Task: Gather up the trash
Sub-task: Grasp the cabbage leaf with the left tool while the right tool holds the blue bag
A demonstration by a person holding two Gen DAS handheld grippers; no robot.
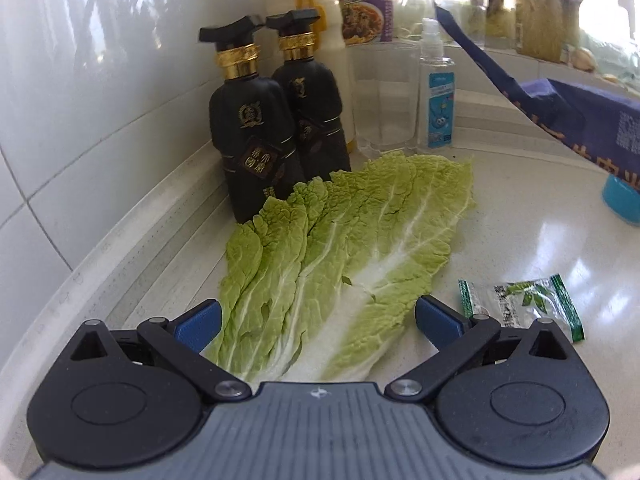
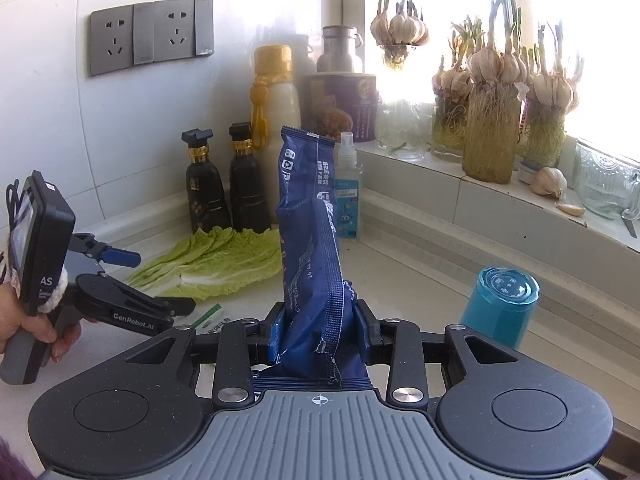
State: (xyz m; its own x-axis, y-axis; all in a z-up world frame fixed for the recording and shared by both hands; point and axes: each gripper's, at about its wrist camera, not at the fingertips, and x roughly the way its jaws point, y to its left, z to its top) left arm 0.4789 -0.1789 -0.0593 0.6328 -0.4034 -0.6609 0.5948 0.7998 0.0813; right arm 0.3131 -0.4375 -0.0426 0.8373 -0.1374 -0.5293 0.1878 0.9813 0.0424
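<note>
A flat green cabbage leaf (image 1: 340, 248) lies on the white counter, its white stem end between my left gripper's (image 1: 318, 320) wide-open blue pads. It also shows in the right wrist view (image 2: 216, 264), with the left gripper (image 2: 124, 276) just above it. A small green-and-clear sachet (image 1: 524, 304) lies just right of the left gripper. My right gripper (image 2: 318, 332) is shut on a dark blue snack wrapper (image 2: 312, 232), which stands upright; the wrapper also crosses the left wrist view (image 1: 560, 108) at the upper right.
Two black bottles (image 1: 276, 128), a white bottle with yellow cap (image 2: 274, 108), a purple noodle cup (image 1: 362, 8), a clear glass (image 1: 382, 96) and a small spray bottle (image 1: 436, 92) stand behind the leaf. An upturned blue cup (image 2: 500, 304) sits right. Garlic jars (image 2: 492, 132) line the window ledge.
</note>
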